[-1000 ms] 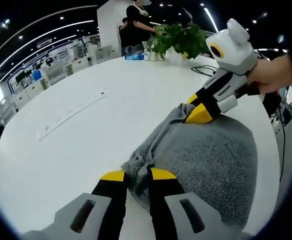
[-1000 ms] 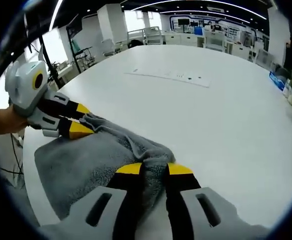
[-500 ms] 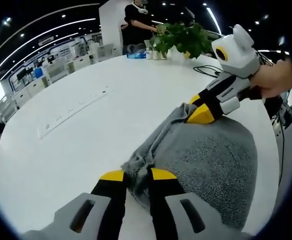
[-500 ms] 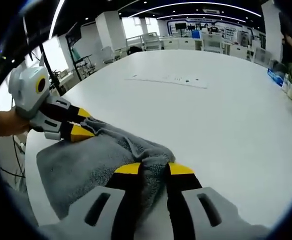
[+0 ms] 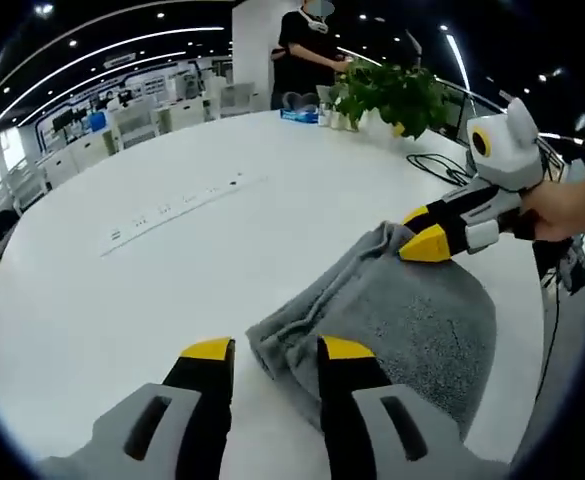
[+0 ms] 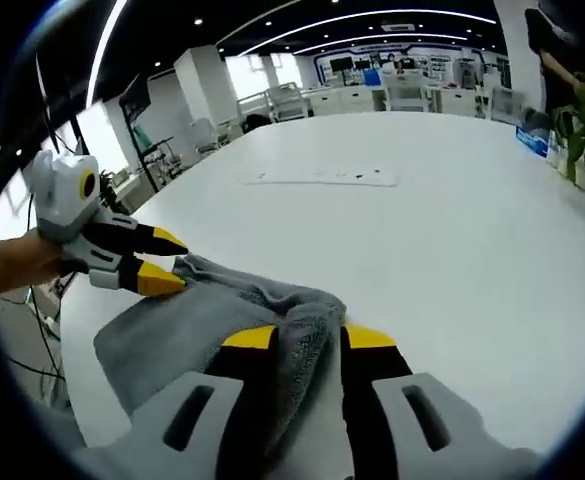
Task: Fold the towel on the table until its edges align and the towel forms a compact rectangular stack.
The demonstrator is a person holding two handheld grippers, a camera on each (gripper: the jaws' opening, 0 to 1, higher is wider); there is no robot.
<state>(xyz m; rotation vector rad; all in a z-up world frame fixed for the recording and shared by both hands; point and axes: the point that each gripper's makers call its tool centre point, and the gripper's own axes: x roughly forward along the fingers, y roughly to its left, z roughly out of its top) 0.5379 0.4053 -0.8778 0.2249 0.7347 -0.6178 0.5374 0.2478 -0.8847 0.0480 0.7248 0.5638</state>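
Two grippers sit at the grey towel [image 5: 402, 320], which lies bunched near the edge of the white table [image 5: 172, 250]. Left gripper [image 5: 272, 350] has its jaws spread apart, with a folded corner of the towel lying loose between the yellow tips, not pinched. Right gripper [image 6: 307, 338] is clamped on the opposite corner, the cloth squeezed between its jaws and draped over the left one.
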